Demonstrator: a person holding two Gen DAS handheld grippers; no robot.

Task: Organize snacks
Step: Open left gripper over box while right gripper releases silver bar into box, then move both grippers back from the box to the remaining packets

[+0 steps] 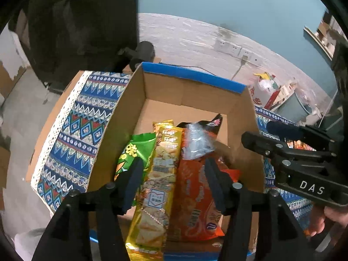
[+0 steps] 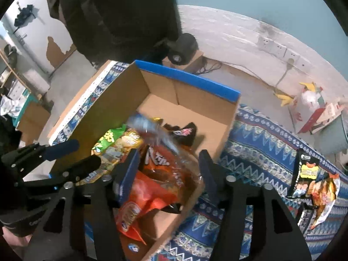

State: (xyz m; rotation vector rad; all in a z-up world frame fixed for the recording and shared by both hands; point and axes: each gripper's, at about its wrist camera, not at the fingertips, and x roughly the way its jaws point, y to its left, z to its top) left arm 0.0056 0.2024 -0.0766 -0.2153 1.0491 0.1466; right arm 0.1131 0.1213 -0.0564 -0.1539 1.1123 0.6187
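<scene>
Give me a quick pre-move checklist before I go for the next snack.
1. Left gripper open and empty: ok.
2. Right gripper open and empty: ok.
3. Clear bag settled in the box: cannot tell, it is blurred.
4. Free room at the box's far end: ok.
5. Black pack on the cloth unobstructed: ok.
6. Grippers apart from each other: ok.

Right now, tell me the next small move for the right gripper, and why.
Probably swing the right gripper, open and empty above the cardboard box, over to the black snack bag lying alone on the patterned cloth; the other snacks already sit inside.
</scene>
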